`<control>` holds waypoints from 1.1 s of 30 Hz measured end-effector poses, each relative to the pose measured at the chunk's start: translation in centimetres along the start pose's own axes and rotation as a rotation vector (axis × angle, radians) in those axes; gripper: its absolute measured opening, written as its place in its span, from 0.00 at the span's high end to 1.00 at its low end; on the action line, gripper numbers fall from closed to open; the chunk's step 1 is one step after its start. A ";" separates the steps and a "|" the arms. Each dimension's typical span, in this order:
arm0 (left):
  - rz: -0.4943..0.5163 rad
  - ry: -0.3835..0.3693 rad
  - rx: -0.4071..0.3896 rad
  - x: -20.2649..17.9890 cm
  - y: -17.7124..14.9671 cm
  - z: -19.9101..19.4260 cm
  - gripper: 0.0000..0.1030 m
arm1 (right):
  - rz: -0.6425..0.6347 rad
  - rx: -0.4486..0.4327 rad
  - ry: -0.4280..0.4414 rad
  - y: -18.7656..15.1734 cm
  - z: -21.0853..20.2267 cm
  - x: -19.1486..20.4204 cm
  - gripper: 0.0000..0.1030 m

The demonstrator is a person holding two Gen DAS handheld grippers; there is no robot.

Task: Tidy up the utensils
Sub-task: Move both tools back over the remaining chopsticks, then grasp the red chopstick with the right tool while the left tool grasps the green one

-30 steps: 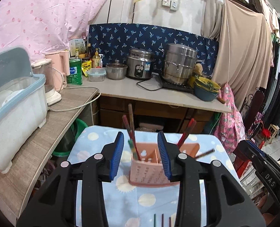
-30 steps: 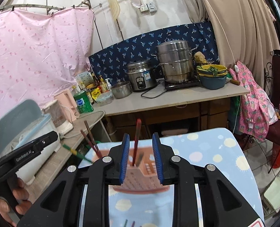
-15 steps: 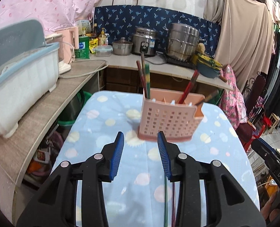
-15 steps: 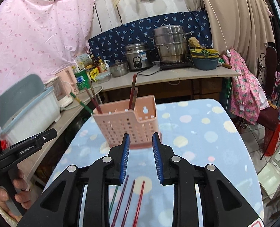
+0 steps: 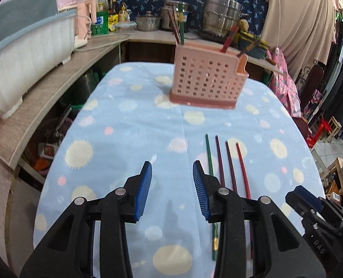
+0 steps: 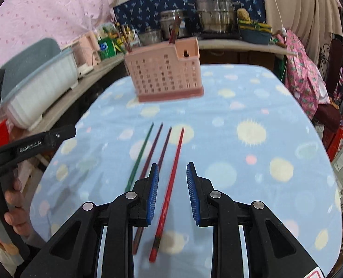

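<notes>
Four chopsticks lie side by side on the dotted blue tablecloth [image 5: 129, 139], tips toward the pink perforated utensil holder [image 5: 206, 81], which stands upright further back on the table and already carries several chopsticks sticking out of its top. That parallel layout looks deliberate: each stick can be taken singly without disturbing its neighbour. The right gripper [image 6: 171, 192] hangs over the near half of the red chopstick [image 6: 171, 185], jaws partly apart and empty, the stick running between them in that view but not pinched, so the likely aim is to lift this one first. The left gripper [image 5: 172, 190] is angled down at bare cloth just left of the green chopstick [image 5: 209, 159], its jaws a little wider and also holding nothing. Between the green and red ones lie two dark maroon chopsticks [image 5: 224, 162]. All four are slim, straight and tapered; the red one shows a patterned band near its thick end.
</notes>
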State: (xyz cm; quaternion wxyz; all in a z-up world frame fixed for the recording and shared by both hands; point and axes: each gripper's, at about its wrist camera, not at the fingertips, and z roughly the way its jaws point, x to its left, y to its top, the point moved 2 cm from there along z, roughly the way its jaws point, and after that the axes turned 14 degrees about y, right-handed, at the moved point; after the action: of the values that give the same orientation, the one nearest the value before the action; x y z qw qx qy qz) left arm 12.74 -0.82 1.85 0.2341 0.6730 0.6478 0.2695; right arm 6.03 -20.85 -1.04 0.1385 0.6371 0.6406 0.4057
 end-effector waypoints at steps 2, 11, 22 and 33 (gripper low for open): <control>-0.003 -0.005 0.028 0.0 -1.2 0.3 0.66 | 0.011 0.026 0.000 -1.4 0.2 -0.1 0.76; 0.026 -0.004 0.119 -0.4 -5.5 1.2 0.66 | 0.014 0.106 -0.004 -5.4 1.2 0.3 0.76; 0.053 -0.001 0.145 -0.9 -7.0 1.3 0.54 | -0.006 0.145 0.008 -7.3 2.5 1.2 0.76; 0.070 0.000 0.153 -1.3 -7.6 1.4 0.47 | -0.042 0.153 -0.016 -7.9 3.2 1.3 0.79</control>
State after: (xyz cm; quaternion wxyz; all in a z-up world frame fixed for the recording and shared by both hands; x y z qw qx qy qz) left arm 8.01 -1.70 -4.30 0.1725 0.7111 0.6427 0.2269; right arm 2.49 -17.40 -8.09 0.1030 0.6354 0.6817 0.3477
